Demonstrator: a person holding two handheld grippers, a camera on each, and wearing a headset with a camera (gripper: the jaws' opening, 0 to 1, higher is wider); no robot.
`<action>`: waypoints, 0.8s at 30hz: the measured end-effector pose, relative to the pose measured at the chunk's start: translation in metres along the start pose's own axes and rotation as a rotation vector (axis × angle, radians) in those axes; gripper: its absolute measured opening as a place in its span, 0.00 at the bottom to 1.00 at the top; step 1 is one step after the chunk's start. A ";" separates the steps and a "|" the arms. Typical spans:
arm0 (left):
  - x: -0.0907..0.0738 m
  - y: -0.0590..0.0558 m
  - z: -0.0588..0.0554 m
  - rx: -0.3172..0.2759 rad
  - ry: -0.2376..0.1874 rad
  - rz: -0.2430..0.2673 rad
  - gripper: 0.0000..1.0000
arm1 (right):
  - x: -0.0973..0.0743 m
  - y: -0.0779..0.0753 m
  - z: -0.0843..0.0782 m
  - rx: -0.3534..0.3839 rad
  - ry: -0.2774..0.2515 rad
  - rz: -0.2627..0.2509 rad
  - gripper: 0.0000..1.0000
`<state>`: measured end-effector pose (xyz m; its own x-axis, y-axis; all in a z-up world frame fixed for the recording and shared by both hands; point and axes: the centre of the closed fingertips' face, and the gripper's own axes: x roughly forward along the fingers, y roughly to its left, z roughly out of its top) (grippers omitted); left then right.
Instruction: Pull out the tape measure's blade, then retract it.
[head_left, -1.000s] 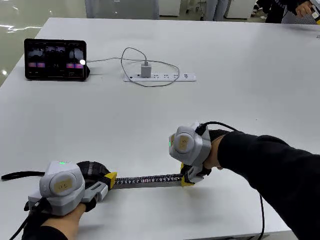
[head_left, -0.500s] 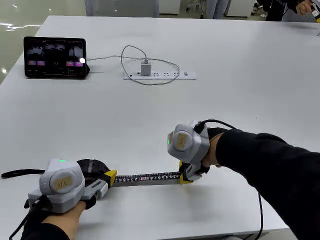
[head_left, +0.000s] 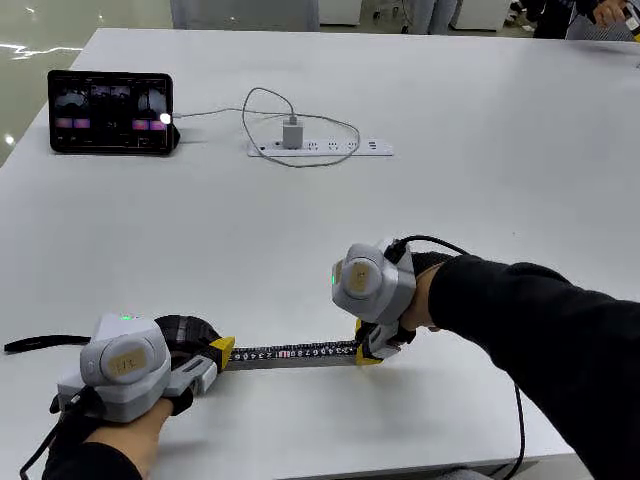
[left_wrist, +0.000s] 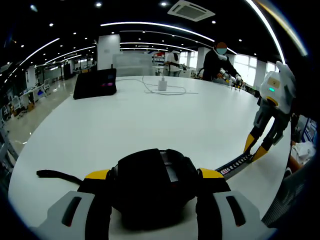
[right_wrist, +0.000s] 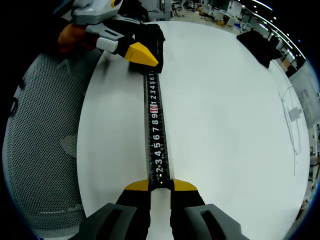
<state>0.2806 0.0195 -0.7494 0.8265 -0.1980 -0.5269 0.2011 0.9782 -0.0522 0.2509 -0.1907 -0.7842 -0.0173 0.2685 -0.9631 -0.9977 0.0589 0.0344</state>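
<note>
The left tongs (left_wrist: 155, 175) pinch the black tape measure case (left_wrist: 150, 195) on the white tabletop (head_left: 420, 210). The right tongs (right_wrist: 161, 186) pinch the tip of its blade (right_wrist: 153, 120), which lies stretched flat between them.

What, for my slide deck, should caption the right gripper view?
Right gripper pinches the blade tip; left gripper holds the tape measure case.

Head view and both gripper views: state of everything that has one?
tape measure case: held, resting on the table
blade: pulled out, flat along the table
left gripper: shut on tape measure case
right gripper: shut on blade end
tablet: screen on
charger: plugged into power strip
</note>
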 end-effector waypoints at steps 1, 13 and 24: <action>0.000 0.000 0.000 0.000 0.000 0.000 0.64 | 0.000 0.000 0.000 -0.001 0.000 0.000 0.10; 0.000 0.000 0.000 0.000 0.000 0.000 0.64 | 0.001 0.000 0.004 0.000 -0.004 0.002 0.10; 0.000 0.000 0.000 0.001 0.001 0.000 0.64 | 0.002 0.000 0.006 0.007 -0.012 -0.001 0.10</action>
<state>0.2800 0.0199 -0.7495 0.8261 -0.1983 -0.5275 0.2019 0.9780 -0.0515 0.2510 -0.1845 -0.7842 -0.0155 0.2795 -0.9600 -0.9972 0.0661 0.0354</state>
